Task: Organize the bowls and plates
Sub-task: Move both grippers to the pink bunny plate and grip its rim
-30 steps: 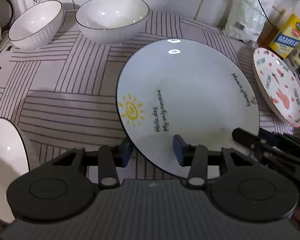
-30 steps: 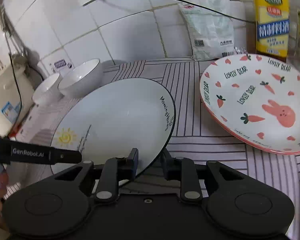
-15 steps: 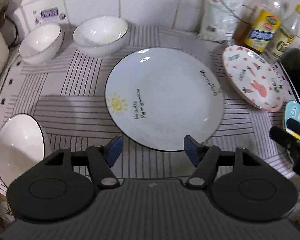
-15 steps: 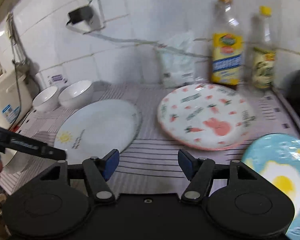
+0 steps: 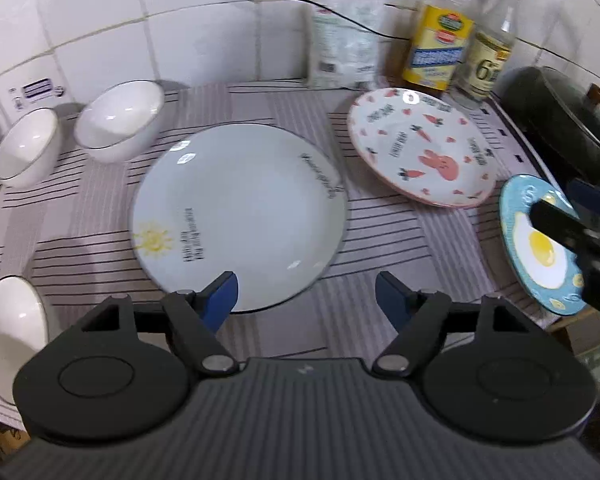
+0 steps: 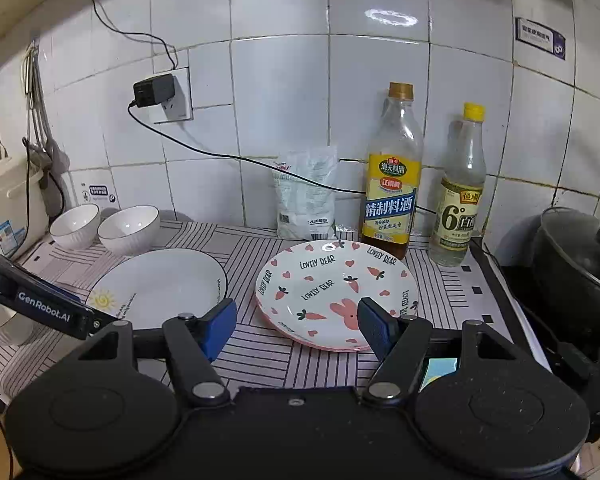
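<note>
A large white plate with a sun drawing lies flat on the striped mat. A pink rabbit plate lies to its right. A small blue fried-egg plate lies at the mat's right edge, partly under my right gripper's body. Two white bowls stand at the back left, and a third bowl at the front left. My left gripper is open and empty above the white plate's near rim. My right gripper is open and empty, raised before the rabbit plate.
Two bottles and a white bag stand against the tiled wall. A dark lidded pot sits on the stove at the right. A charger cable hangs along the wall. A white appliance stands at the far left.
Both grippers let go of the white plate's rim, opened wide and pulled back and up. The white plate now lies flat on the mat.
</note>
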`<state>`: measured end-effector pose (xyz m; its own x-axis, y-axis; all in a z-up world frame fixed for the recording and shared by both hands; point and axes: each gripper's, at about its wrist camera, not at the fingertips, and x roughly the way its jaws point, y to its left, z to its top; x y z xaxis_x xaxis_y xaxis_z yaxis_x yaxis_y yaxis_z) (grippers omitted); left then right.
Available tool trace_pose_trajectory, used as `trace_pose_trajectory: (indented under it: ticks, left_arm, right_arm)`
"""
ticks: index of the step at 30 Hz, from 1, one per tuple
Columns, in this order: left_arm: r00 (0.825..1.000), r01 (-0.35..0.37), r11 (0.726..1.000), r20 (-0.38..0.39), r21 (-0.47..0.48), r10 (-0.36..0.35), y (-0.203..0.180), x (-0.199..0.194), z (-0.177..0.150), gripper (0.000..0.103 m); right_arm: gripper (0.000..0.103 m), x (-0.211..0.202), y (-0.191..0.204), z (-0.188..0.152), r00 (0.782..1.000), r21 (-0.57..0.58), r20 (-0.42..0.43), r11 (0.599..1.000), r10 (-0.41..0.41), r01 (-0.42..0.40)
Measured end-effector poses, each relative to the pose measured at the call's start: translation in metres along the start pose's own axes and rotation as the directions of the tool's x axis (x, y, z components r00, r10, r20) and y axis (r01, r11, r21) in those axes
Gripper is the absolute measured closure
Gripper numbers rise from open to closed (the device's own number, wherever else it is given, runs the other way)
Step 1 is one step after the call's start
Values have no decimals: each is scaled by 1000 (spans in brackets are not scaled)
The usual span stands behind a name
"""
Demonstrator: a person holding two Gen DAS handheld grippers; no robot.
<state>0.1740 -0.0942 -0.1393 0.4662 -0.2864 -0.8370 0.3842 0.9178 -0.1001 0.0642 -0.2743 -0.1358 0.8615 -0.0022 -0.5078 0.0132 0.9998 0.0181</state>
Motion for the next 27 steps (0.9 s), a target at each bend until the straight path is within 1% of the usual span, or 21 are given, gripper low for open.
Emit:
trace_pose_trajectory:
  ticks: [2,4,7,10,12,14,17,19,22,24,27]
  left_arm:
    - [1000,3,1000,13,9,-3,-7,2,4,21]
    - [1000,-1,1000,29,23,1,-13,6,12,18]
    - [999,-1,999,49,50,-2,-20,13,27,16]
    - [997,-5,995,73,99,-2,-30,22,42,15]
    - [996,-14,986,85,165,0,-37,31,55,14]
    - [996,-18,976,91,219,-2,-42,41,69,13]
    - [994,11,960,103,279,-41,-46,57,86,12]
    - [993,25,946,103,322,-61,-48,73,96,12]
    - [993,52,944,87,326,-85,-48,96,110,12]
    - [993,84,948,53,307,-106,-45,114,120,12]
    - [992,123,957,-21,262,-122,-40,140,133,14]
  right_arm:
    - [31,6,-5,-3,999,16,-3,999,-46,46]
    - [31,11,-9,-5,996,17,-5,995,-94,94]
    - [31,25,-20,-5,988,22,-7,988,-155,155]
    - [31,42,-34,-3,983,21,-35,984,-178,179]
    - [32,54,-45,-3,987,42,-69,988,-148,151]
    - [32,65,-60,-4,987,111,-90,984,-131,140]
    - [32,82,-78,-6,986,189,-133,973,-105,129]
    - [32,93,-84,-8,987,209,-137,971,-89,117]
    - [35,109,-93,-13,988,241,-140,966,-67,99]
    - [38,119,-98,-15,990,257,-132,963,-49,82]
    - [42,134,-106,-17,989,272,-138,959,-49,86]
